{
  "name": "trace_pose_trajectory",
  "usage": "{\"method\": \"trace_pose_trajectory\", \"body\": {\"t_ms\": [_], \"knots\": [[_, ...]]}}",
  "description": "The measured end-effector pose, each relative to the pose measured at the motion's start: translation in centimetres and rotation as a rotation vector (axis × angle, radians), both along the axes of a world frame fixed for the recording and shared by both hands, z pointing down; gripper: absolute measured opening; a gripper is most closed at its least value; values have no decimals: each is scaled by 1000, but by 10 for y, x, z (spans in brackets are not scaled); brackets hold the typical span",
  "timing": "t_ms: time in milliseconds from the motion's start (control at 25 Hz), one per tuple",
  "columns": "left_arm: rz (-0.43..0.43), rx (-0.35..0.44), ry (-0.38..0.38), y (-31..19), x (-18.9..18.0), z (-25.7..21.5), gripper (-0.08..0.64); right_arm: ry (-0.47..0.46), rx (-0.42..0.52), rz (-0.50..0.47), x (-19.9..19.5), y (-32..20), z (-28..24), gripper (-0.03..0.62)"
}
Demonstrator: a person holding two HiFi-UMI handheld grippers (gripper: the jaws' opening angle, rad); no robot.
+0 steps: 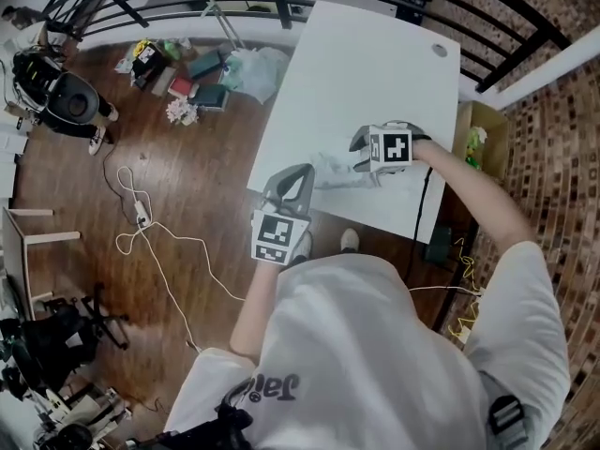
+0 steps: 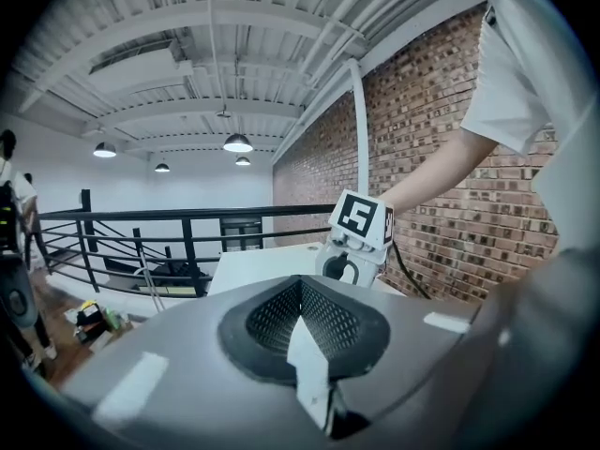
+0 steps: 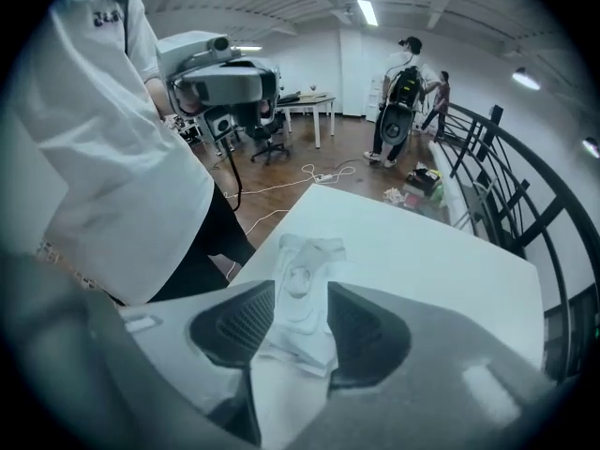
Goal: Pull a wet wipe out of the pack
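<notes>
On the brown wooden floor (image 1: 187, 176) at the left, a white cable (image 1: 164, 244) lies in loose loops. Next to it the person's left gripper (image 1: 303, 171), grey with a square-marker cube, reaches to the near left corner of the white rectangular table (image 1: 375, 54). In the left gripper view its jaws are together, and a thin white strip (image 2: 311, 373) is nipped between them. Whether that strip is an end of the wipe cannot be told.

Just right of those tips, a crumpled white wet wipe (image 1: 339, 169) lies on the table close to its near edge, stretched between the two grippers.

At the wipe's right end the right gripper (image 1: 367, 162) points steeply down at the tabletop. Its jaws stand wide apart. In the right gripper view the wipe rises in the gap between the two black ribbed pads (image 3: 246, 322), and neither pad presses on it.
</notes>
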State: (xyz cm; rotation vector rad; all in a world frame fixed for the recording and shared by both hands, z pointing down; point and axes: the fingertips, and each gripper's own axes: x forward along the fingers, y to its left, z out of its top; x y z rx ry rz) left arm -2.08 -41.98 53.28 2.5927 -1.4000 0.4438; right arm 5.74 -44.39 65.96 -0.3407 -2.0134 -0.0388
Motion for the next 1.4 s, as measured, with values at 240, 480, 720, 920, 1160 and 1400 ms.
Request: {"method": "trace_pose_trajectory", "body": {"t_ms": [240,480,720,920,1160,1400], "knots": [[-23,-14,3,6,-9,5,17,8,2,6,-28,5,32,160],[-31,-13,11,7,-16,5,17,51,14,19,-34,5,48,94],[-14,-15,17,5,-15,8,17,61,16,34,-32,7,51,-3],[7,-17,29,4,-12,9,17,87,28,55,-27,4,43,-8],[26,-6,37,3,-10,6,17,79,32,90,-18,0,25,-8],[52,9,41,2,-8,2,17,20,50,140,-17,-5,-17,-8]]}}
